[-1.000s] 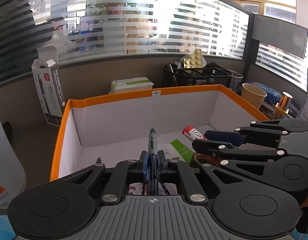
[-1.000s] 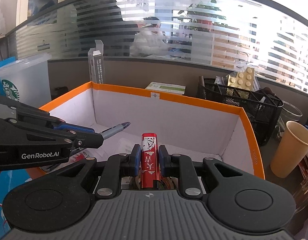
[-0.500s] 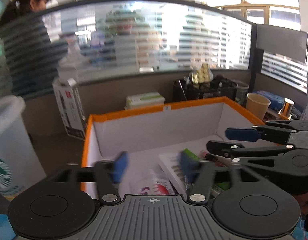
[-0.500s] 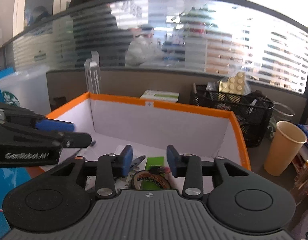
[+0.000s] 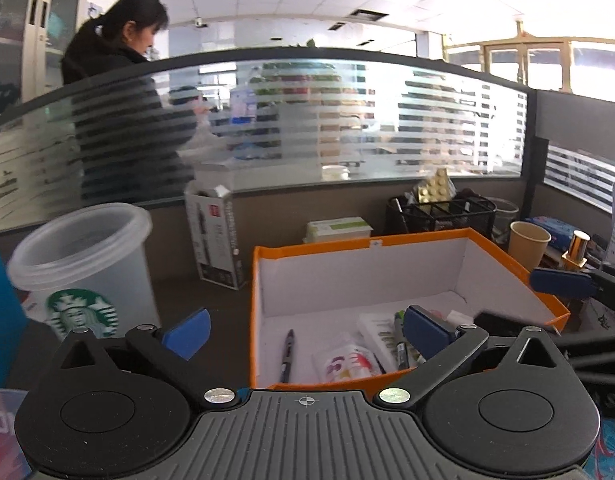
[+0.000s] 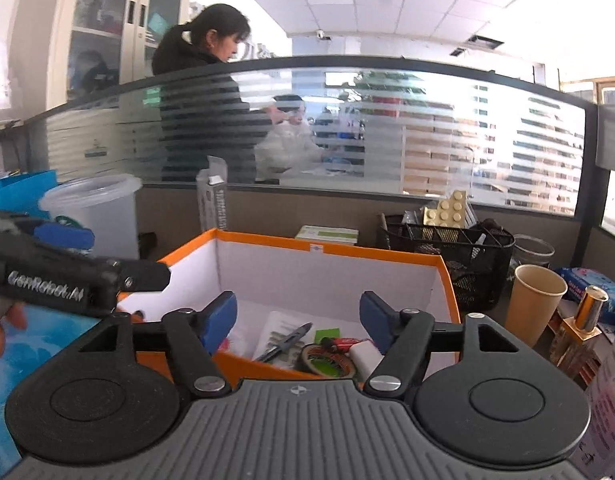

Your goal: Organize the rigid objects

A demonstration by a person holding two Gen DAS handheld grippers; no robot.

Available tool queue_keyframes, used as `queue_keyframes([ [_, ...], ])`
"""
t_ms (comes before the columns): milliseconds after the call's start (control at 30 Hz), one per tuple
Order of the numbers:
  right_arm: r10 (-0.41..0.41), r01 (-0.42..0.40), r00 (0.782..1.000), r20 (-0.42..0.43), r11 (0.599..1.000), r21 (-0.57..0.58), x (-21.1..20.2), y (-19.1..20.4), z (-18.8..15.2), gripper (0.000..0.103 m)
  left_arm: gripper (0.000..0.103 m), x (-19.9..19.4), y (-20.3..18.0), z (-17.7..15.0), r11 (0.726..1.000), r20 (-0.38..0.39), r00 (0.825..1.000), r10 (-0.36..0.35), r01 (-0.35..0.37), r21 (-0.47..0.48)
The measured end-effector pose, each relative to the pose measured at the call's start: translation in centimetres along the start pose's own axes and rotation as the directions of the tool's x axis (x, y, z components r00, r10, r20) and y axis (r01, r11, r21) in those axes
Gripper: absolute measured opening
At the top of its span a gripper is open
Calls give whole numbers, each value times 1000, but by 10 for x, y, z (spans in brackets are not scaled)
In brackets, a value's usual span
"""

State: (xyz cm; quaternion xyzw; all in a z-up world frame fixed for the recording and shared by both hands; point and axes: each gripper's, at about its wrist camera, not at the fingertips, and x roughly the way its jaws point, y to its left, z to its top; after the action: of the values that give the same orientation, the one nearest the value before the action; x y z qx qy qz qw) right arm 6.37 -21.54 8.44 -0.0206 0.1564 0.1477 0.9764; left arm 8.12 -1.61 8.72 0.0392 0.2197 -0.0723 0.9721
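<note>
An orange box (image 5: pixel 359 245) with white inside walls holds a dark pen (image 5: pixel 286 354), a printed pouch (image 5: pixel 347 364), a white case (image 5: pixel 377 332) and a marker (image 5: pixel 399 340). My left gripper (image 5: pixel 307 332) hangs in front of the box's near left corner, jaws still opening, nothing between them. In the right wrist view the box (image 6: pixel 327 242) also holds a pen (image 6: pixel 285 342), a tape roll (image 6: pixel 327 364), a red card pack (image 6: pixel 345 342) and a white block (image 6: pixel 363 354). My right gripper (image 6: pixel 298 320) hovers before the near rim, jaws opening and empty. The left gripper (image 6: pixel 79 276) shows at the left.
A frosted Starbucks cup (image 5: pixel 83 276) and a tall pen carton (image 5: pixel 217 236) stand left of the box. Behind it lie a green-white packet (image 6: pixel 327 234) and a black mesh organizer (image 6: pixel 447 256). A paper cup (image 6: pixel 535 300) and a gold-capped bottle (image 6: pixel 587 320) stand right. A person stands behind the glass partition.
The left gripper let go of the pen and the right let go of the red card pack; both now lie in the box. Both grippers opened and drew back and up.
</note>
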Motion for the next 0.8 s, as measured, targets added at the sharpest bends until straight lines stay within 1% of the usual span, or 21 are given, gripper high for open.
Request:
queue_keyframes([
  [100,-2,2,1000,16,1000,-23,-13,11,0,74,103,-14,4,-2,1000,16,1000,13,-12,-4],
  [200,-3,4,1000,30,999,-40,-25,21,-1,77,103,-26,7,-4,999,27,999,42,-42,-6],
  [467,13,-12,1000,26,998,-67,-42,42,-5,78,103,-56,26,-9,996,60,995,83,-80,-48],
  [600,21,-19,999,28,996,-82,-47,52,-5,79,103,-65,32,-9,995,72,993,89,-85,-60],
  [800,19,-16,999,38,996,-82,-51,56,-4,79,103,-72,32,-9,995,83,993,84,-80,-54],
])
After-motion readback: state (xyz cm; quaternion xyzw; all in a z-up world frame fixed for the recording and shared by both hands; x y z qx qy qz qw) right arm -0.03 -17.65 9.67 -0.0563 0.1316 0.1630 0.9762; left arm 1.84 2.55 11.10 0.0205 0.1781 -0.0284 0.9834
